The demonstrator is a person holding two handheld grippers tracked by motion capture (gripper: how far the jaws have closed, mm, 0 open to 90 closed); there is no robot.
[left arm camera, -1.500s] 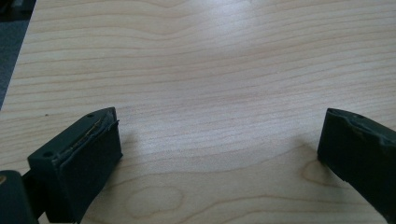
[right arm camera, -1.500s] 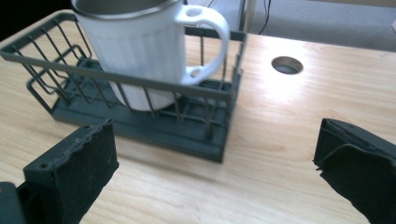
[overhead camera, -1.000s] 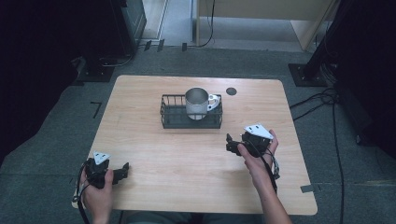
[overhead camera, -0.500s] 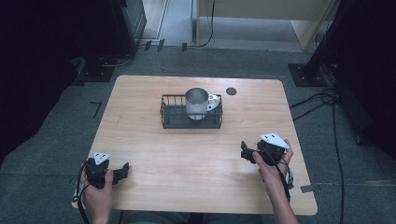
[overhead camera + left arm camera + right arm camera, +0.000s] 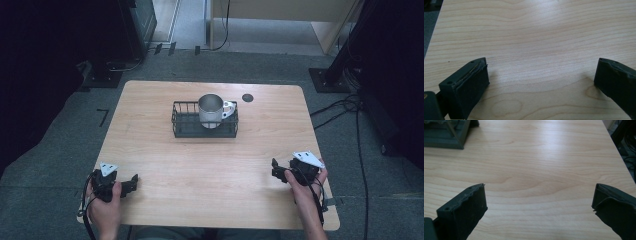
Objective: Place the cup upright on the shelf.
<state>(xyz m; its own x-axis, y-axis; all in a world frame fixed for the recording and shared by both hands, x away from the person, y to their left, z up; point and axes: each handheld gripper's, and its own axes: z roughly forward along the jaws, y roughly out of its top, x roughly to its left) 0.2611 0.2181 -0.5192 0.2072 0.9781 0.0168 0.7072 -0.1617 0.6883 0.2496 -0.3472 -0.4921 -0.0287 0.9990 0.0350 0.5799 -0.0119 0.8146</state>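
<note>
a wooden table (image 5: 200, 165) seen from above, with a person's two hands at its near edge, each holding a black pair of tongs. the left gripper (image 5: 131, 181) rests low at the near left corner; its jaws stand wide apart with nothing but bare wood between them. the right gripper (image 5: 275, 169) sits near the right edge, its jaws also spread wide and empty, pointing inward across the table.

toward the far middle of the table stands a dark wire basket (image 5: 182, 125). a metal mug (image 5: 211, 111) stands upright inside it, in the right half, its white handle (image 5: 228, 109) sticking out to the right over the basket's rim. a corner of the basket (image 5: 446, 135) appears at the top left of the right gripper view. a small dark round spot (image 5: 247, 97) lies on the table just beyond the basket.

both grippers are well apart from the mug, so nothing is at risk yet. judging from here, the likely trouble comes with any reach for it: the basket walls leave little room for wide jaws, a jaw could catch the wire and drag the light basket, and a smooth round mug pinched off-centre could slip or tip against the rim.
</note>
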